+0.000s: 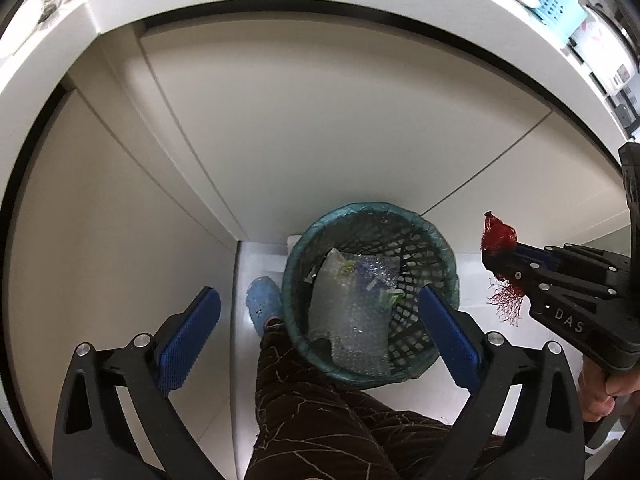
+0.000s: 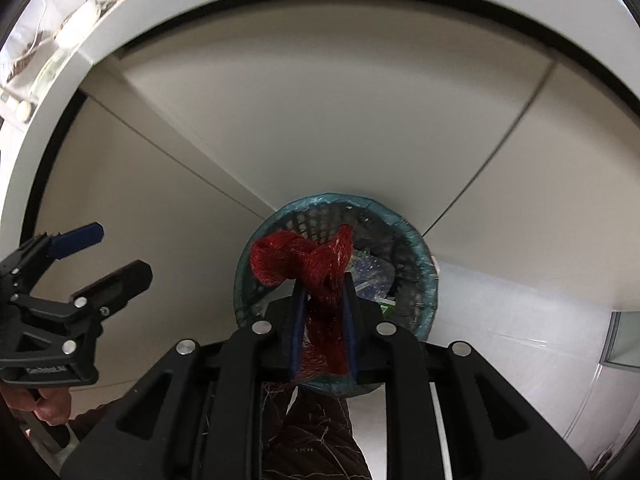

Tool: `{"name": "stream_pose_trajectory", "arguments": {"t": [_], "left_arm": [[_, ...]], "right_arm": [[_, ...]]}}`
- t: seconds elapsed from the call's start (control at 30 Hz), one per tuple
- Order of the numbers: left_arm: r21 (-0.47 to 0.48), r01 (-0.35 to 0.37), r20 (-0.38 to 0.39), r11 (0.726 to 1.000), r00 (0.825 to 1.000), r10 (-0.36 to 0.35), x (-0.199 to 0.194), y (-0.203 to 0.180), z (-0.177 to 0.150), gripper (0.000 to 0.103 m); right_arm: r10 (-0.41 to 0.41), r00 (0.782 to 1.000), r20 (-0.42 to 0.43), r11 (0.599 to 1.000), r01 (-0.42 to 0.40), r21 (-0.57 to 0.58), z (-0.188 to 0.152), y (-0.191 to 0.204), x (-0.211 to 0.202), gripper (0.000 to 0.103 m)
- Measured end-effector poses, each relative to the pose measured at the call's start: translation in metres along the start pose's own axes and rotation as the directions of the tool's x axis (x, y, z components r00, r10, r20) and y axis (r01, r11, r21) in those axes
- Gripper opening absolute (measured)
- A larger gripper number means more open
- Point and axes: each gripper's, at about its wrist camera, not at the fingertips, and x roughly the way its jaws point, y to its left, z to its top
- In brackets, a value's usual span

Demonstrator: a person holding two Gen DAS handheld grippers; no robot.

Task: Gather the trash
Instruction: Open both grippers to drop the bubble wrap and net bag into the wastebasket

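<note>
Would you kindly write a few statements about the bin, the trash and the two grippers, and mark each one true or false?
1. The right gripper holds a red net. True.
2. The left gripper is shut on bubble wrap. False: it is open and holds nothing; the bubble wrap lies in the bin.
3. The bin is empty. False: it holds bubble wrap and other clear packaging.
4. The bin stands on the floor in front of a pale cabinet. True.
5. The red net is already in the bin. False: it is between the right gripper's pads.
</note>
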Motion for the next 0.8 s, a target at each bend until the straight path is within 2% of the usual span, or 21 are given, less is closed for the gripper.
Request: {"name": "stream_pose_trajectory", "arguments": {"t": [0.17,0.27,0.33,0.47,0.57,0.63,0.73,0.8], "left_arm": [[-0.024,0.001,-0.013,1.0,1.0,-0.001,-0.005,0.012,-0.006,0.097],[-0.029,0.0,-0.022,1.0,1.0,0.0,0.011,0.018,-0.013,0.097],[-0.027,0.0,-0.028,1.0,1.0,-0.001,0.012,0.019,-0.015,0.097],[-0.025,0.002,-0.037,1.0,0.999,-0.003,0.024,0.02,-0.019,0.097],[-0.025,0.002,-0.039,1.0,0.999,-0.003,0.028,0.019,-0.023,0.097],[-0.024,0.002,-0.037,1.0,0.999,-0.003,0.03,0.019,-0.026,0.097],[-0.018,-0.002,-0.034,1.0,0.999,0.001,0.028,0.018,-0.029,0.097],[-0.016,-0.006,-0.032,1.0,0.999,0.005,0.027,0.018,-0.031,0.097]], "right_arm": [[0.0,1.0,-0.023,1.0,0.0,0.005,-0.003,-0.002,0.006,0.024],[-0.01,1.0,-0.029,1.0,0.01,0.013,-0.003,-0.004,0.007,0.031],[-0.012,0.999,-0.031,1.0,0.012,0.017,-0.003,-0.005,0.007,0.041],[-0.01,1.0,-0.028,1.0,0.01,0.016,-0.002,-0.003,0.006,0.052],[-0.01,1.0,-0.027,1.0,0.011,0.019,-0.002,-0.003,0.004,0.064],[-0.013,1.0,-0.028,1.0,0.014,0.019,-0.001,-0.002,0.002,0.077],[-0.034,0.999,-0.005,0.999,0.034,0.026,0.0,-0.003,-0.006,0.09],[-0.043,0.999,0.006,0.999,0.043,0.025,0.0,-0.003,-0.015,0.094]]}}
